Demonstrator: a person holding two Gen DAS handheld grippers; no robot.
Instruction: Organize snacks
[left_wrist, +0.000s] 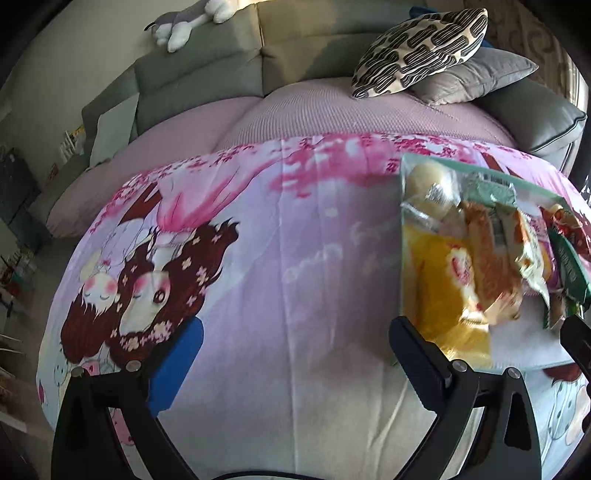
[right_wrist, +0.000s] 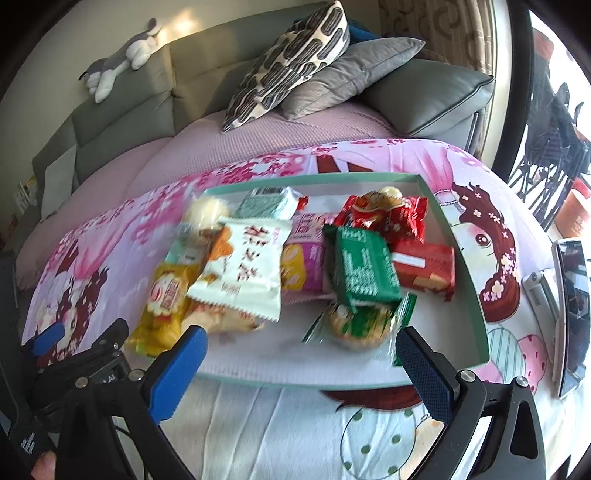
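Left gripper (left_wrist: 295, 354): jaws wide apart, nothing between them, low over the cartoon cloth (left_wrist: 295, 295), left of the tray (left_wrist: 480, 175).
Right gripper (right_wrist: 301, 363): jaws spread, empty, at the tray's (right_wrist: 469, 273) near edge.
Snacks: piled in the tray; white pack (right_wrist: 243, 269) overlaps yellow pack (right_wrist: 166, 314); green pack (right_wrist: 364, 273) lies against red pack (right_wrist: 424, 267).
Biscuit (right_wrist: 360, 325): in clear wrap, nearest the right gripper.
Phone (right_wrist: 570, 314): on the cloth, right of tray.

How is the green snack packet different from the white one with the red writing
The green packet is dark green with pale print; the white packet is white with red characters and orange corners. The green one looks smaller and lies right of centre; the white one lies left. Both rest atop other snacks in the tray.
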